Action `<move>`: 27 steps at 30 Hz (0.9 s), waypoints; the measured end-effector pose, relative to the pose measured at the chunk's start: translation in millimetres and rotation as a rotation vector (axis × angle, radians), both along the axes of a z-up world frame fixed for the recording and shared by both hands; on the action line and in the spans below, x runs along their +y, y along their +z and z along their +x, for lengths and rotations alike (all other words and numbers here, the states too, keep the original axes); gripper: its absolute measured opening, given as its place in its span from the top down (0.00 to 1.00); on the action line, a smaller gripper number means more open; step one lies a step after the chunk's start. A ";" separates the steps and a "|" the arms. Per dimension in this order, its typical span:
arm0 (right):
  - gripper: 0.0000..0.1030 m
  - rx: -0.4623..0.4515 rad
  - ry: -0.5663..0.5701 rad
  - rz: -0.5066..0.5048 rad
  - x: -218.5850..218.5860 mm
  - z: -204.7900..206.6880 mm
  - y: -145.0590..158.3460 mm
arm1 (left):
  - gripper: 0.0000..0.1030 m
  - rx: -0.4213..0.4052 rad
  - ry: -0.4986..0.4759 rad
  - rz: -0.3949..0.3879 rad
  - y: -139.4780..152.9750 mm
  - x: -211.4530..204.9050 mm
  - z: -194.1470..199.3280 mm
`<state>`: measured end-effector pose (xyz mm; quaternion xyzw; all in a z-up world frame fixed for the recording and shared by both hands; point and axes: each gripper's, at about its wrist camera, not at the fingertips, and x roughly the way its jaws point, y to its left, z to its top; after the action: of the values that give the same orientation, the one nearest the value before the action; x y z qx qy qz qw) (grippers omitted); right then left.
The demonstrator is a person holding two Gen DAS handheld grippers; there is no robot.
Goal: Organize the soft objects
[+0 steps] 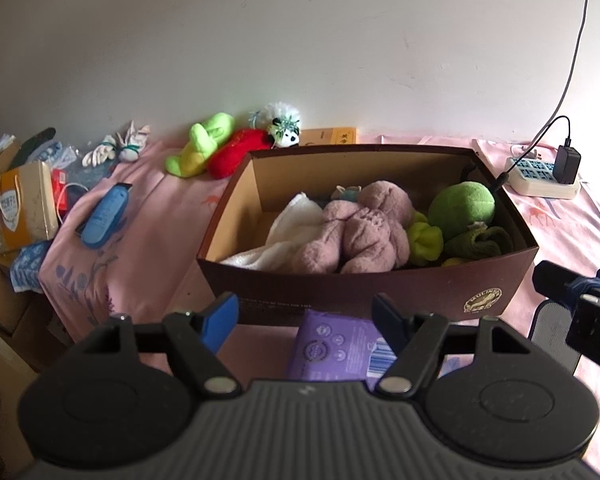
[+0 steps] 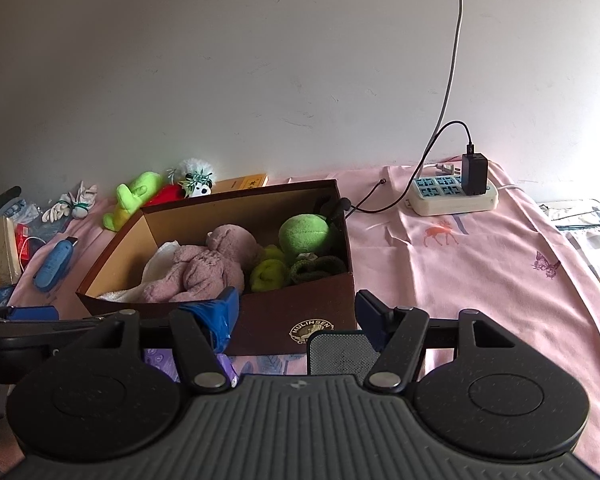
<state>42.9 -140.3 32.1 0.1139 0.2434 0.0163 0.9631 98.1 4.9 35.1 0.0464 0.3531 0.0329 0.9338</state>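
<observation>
An open brown box (image 1: 364,284) (image 2: 240,196) stands on the pink bedsheet. Inside lie a pink plush (image 1: 352,232) (image 2: 204,264), a white towel (image 1: 292,228), a round green plush (image 1: 460,204) (image 2: 304,234) and smaller green soft pieces. By the wall behind it rest a lime plush (image 1: 200,144), a red plush (image 1: 236,152) and a small panda (image 1: 286,134). My left gripper (image 1: 304,312) hovers open before the box's front wall, holding nothing. My right gripper (image 2: 298,308) is open near the box's front right corner, also with nothing between its pads.
A purple packet (image 1: 336,344) lies below the left gripper. A black mesh piece (image 2: 342,354) sits under the right one. A power strip (image 2: 452,196) with a charger and cable is at the back right. White gloves (image 1: 116,148), a blue device (image 1: 104,216) and cartons (image 1: 24,208) crowd the left.
</observation>
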 end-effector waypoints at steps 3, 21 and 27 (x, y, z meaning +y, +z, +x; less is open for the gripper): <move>0.52 -0.007 0.001 0.008 0.5 -0.4 -4.1 | 0.27 -0.004 0.004 -0.001 -3.2 1.4 -1.3; 0.52 -0.051 -0.007 0.007 4.6 -1.6 -6.2 | 0.26 0.000 -0.009 -0.003 -12.1 0.2 -2.2; 0.52 -0.049 -0.007 0.018 4.3 -2.2 -6.3 | 0.26 -0.021 -0.033 -0.035 -9.5 -1.2 -6.6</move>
<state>40.8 -136.0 25.8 0.1229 0.2193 0.0180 0.9677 91.5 3.7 25.6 0.0355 0.3430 0.0117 0.9386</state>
